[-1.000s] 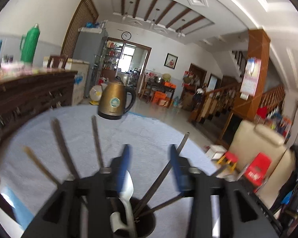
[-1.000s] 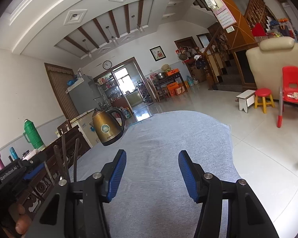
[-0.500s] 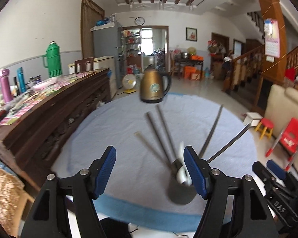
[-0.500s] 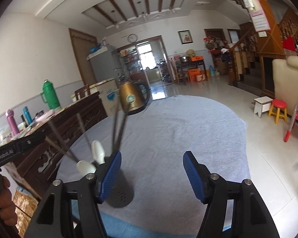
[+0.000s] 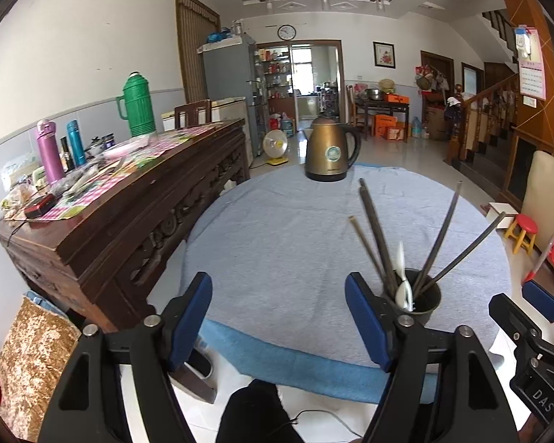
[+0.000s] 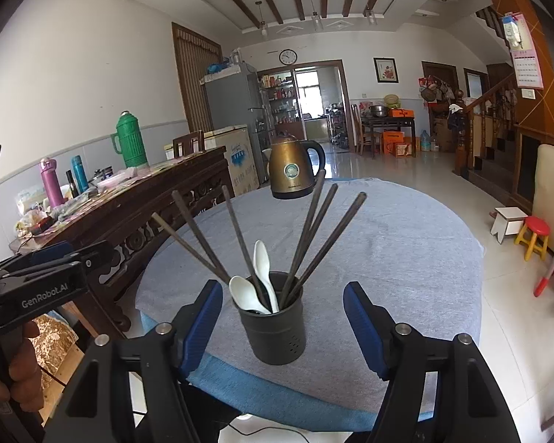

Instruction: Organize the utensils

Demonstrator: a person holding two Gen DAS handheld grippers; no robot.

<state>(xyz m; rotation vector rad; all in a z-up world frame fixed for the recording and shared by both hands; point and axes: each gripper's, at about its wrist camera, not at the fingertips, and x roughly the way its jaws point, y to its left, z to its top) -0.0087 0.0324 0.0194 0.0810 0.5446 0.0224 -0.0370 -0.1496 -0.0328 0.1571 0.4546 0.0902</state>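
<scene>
Holder (image 5: 423,299) now beside, base cut off.

the left gripper (image 5: 279,323) hangs with jaws opening and empty, just left of the utensil holder (image 5: 423,304) on the counter (image 5: 277,243).

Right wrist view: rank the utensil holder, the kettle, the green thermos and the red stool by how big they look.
1. Utensil holder, though it is nearest the camera, which inflates it.
2. Kettle.
3. Green thermos.
4. Red stool.
The thermos and stool look close in size, so I would not rank those two firmly.
</scene>
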